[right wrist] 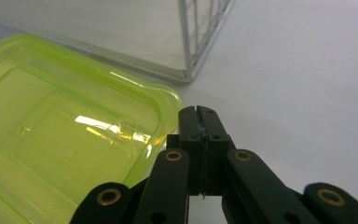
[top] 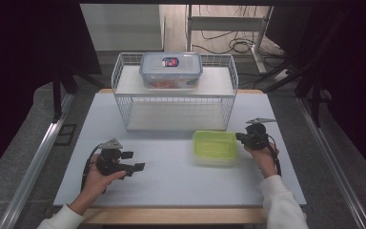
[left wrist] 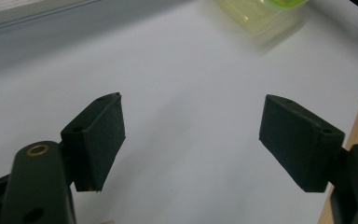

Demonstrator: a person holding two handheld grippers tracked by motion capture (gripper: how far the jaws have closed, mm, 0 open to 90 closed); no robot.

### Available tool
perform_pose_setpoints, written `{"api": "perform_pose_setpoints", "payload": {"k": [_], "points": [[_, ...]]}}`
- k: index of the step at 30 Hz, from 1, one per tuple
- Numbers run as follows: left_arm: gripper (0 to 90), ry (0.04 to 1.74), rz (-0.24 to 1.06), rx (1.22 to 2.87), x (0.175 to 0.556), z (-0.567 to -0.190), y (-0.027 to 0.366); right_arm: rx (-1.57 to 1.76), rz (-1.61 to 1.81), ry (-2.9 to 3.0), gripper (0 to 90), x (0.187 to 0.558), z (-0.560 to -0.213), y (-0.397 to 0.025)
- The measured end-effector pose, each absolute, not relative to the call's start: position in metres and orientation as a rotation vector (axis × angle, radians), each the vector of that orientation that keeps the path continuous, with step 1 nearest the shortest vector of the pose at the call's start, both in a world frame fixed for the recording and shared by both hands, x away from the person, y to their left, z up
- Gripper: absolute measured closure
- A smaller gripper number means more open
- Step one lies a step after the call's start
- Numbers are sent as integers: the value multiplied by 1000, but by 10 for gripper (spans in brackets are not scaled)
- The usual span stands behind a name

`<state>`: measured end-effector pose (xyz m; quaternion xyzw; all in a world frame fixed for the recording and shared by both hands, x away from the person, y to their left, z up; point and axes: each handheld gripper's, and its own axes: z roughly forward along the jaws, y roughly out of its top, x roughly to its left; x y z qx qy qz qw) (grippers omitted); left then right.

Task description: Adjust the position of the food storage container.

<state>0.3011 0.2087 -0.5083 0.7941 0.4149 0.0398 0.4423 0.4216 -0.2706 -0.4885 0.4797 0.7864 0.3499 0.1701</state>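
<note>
A clear box with a yellow-green lid (top: pixel 214 147) sits on the white table right of centre. My right gripper (top: pixel 239 138) is shut at the box's right edge, and a hand holds it. In the right gripper view the closed jaws (right wrist: pixel 198 116) rest just beside the corner of the green lid (right wrist: pixel 60 135), with nothing seen between them. My left gripper (top: pixel 133 161) hovers open over bare table at the front left, pointing right. Its pads (left wrist: pixel 103 135) stand wide apart, and the green-lidded box (left wrist: pixel 261 14) lies blurred far ahead.
A white wire rack (top: pixel 124 71) stands at the back centre of the table (top: pixel 171 181). On its top shelf is a clear storage box with a blue-rimmed lid (top: pixel 170 69). The rack's corner post (right wrist: pixel 186 42) rises just beyond the green lid.
</note>
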Motion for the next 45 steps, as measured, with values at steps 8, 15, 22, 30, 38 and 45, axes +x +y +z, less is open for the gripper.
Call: {"api": "perform_pose_setpoints", "payload": {"k": [8, 15, 22, 30, 38, 45], "points": [[225, 1030, 98, 1968, 301, -508, 209, 1308, 999, 2294, 893, 420, -490, -250], [225, 1034, 107, 1958, 301, -507, 213, 1240, 1025, 2362, 893, 410, -491, -226], [226, 1034, 108, 1955, 301, -506, 215, 1191, 1033, 2438, 893, 400, -495, -204], [226, 1036, 110, 1955, 302, -506, 216, 1164, 1025, 2488, 893, 397, -500, -195], [226, 1038, 109, 1953, 302, -507, 217, 1145, 1006, 2519, 894, 393, -498, -200], [226, 1037, 111, 1954, 302, -506, 216, 1088, 966, 2583, 894, 386, -500, -190]]}}
